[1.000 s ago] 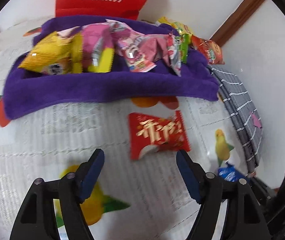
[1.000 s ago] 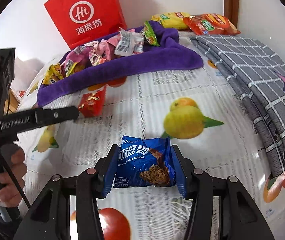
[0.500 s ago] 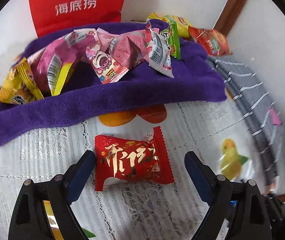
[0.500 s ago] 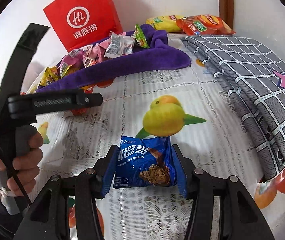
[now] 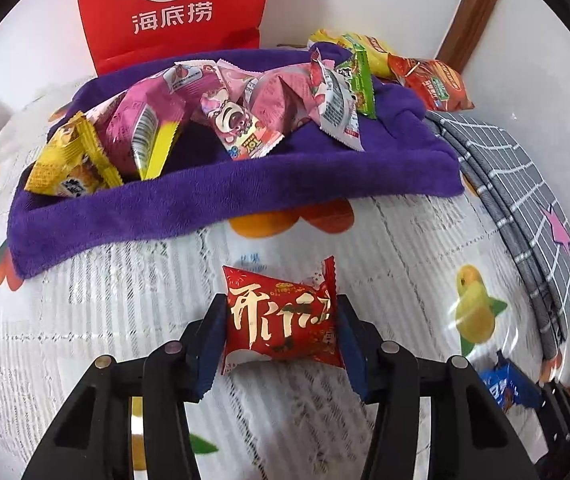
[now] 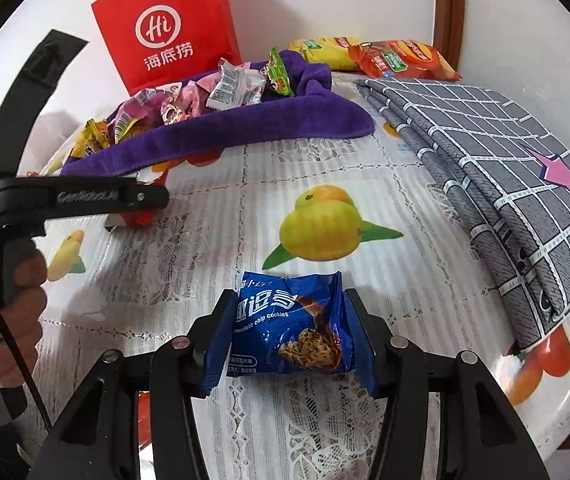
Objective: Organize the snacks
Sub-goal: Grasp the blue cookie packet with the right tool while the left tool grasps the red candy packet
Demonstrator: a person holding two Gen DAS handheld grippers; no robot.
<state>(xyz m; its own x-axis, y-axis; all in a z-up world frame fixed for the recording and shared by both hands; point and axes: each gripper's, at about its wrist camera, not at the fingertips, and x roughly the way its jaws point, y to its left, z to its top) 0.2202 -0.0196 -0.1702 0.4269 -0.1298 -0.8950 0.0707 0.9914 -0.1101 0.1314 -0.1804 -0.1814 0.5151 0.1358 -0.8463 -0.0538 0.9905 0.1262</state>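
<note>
A red snack packet [image 5: 277, 320] lies on the fruit-print tablecloth [image 5: 85, 300], in front of a purple towel [image 5: 205, 208] heaped with several wrapped snacks [image 5: 225, 116]. My left gripper [image 5: 279, 308] is closing and its blue pads press both ends of this packet. In the right wrist view the left gripper [image 6: 141, 200] reaches in from the left over the red packet [image 6: 135, 220]. My right gripper [image 6: 289, 300] is shut on a blue chocolate chip cookie packet [image 6: 291, 324], which also shows at the lower right of the left wrist view [image 5: 503, 386].
A red paper bag [image 6: 165, 28] stands against the wall behind the towel [image 6: 245, 124]. Yellow and orange chip bags [image 6: 397, 60] lie at the back right. A folded grey checked cloth [image 6: 485, 152] covers the right side. A person's hand [image 6: 17, 308] holds the left gripper's handle.
The left gripper moved over the red packet with wide jaws, then closed on it. The right gripper kept its grip on the blue packet and barely moved.
</note>
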